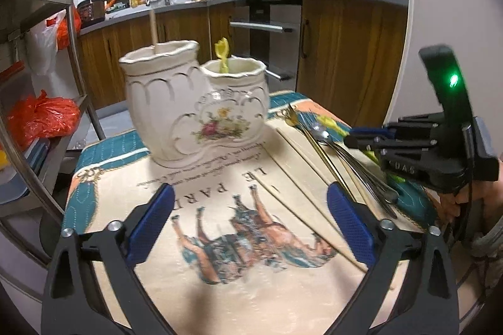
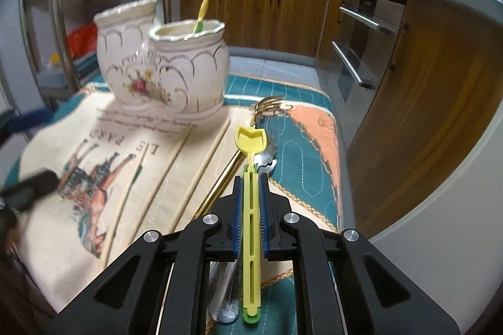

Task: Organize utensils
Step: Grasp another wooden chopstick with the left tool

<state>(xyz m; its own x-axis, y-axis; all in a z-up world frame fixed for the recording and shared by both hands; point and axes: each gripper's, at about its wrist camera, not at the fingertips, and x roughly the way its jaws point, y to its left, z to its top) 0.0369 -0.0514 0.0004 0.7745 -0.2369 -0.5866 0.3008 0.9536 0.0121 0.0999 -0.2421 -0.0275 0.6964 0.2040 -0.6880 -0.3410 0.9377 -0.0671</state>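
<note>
A white ceramic double-pot holder (image 1: pixel 195 102) stands on the printed cloth (image 1: pixel 220 272); it also shows in the right wrist view (image 2: pixel 163 68). A wooden chopstick (image 1: pixel 153 30) stands in its taller pot and a yellow plastic utensil (image 1: pixel 223 55) in the lower one. My right gripper (image 2: pixel 251 178) is shut on a yellow plastic spoon (image 2: pixel 250 146), over a pile of chopsticks (image 2: pixel 201 165), a gold fork (image 2: pixel 267 105) and metal spoons (image 1: pixel 323 137). My left gripper (image 1: pixel 248 218) is open and empty, low over the cloth in front of the holder.
The small table's right edge (image 2: pixel 342 178) drops to the floor beside wooden cabinets (image 2: pixel 424 115) and an oven (image 2: pixel 361 52). A metal shelf rack (image 1: pixel 72 58) with orange bags (image 1: pixel 41 118) stands to the left. A kitchen counter (image 1: pixel 220 0) runs behind.
</note>
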